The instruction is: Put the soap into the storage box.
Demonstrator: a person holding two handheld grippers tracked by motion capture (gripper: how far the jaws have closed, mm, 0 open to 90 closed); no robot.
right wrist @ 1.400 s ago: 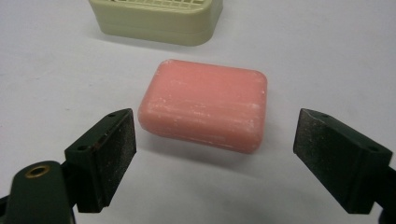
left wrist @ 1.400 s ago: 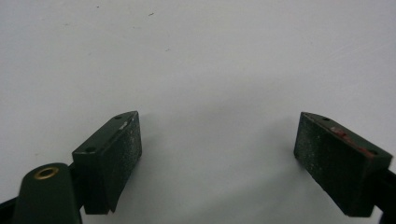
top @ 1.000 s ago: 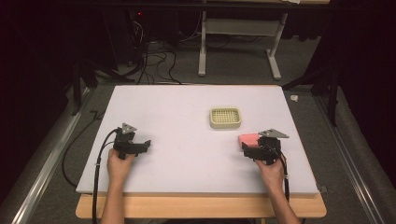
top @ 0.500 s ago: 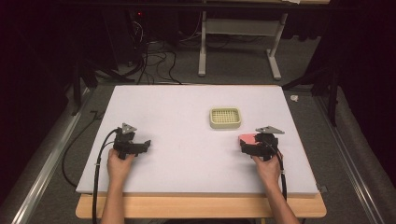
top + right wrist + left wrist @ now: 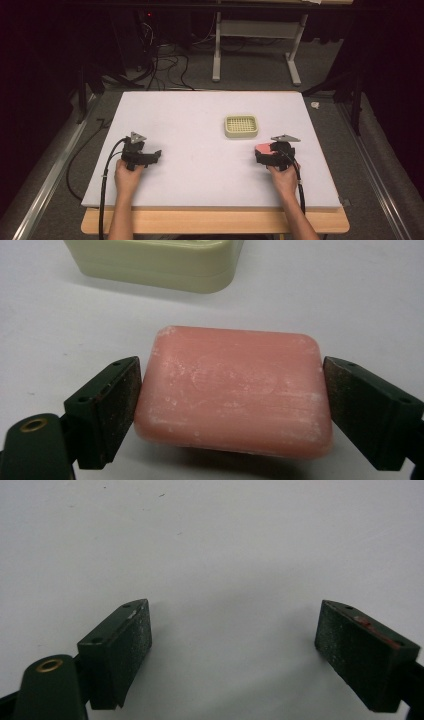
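**Pink soap gripped, dish waiting at about 10 o'clock**

The right tool [image 5: 230,405] has its jaws pressed against the two short ends of the pink soap bar [image 5: 232,395]; in the right gripper view both pads touch the bar's sides and it looks clamped, though whether it has left the tabletop [image 5: 200,130] I cannot tell. From above, the bar [image 5: 263,148] shows as a pink patch at the front of that tool [image 5: 264,152], on the right side of the tabletop. The pale green soap dish [image 5: 241,126], with a gridded top, sits near it, up and to the left, at roughly 10 o'clock from the bar.

To do this step well, I judge the grip should stay square on the ends, since soap is slick and a skewed squeeze could let it slide out. Lift straight up enough to clear the dish rim [image 5: 155,275], carry toward 10 o'clock, line the bar's long side up with the dish's long side, then lower it flat onto the grid before parting the jaws.

The left tool [image 5: 232,640] rests with its jaws wide apart and nothing between them, over bare tabletop at the left [image 5: 150,156].

Against the earlier frames, the right tool has edged slightly left, toward the dish; the left tool and the dish have not moved.
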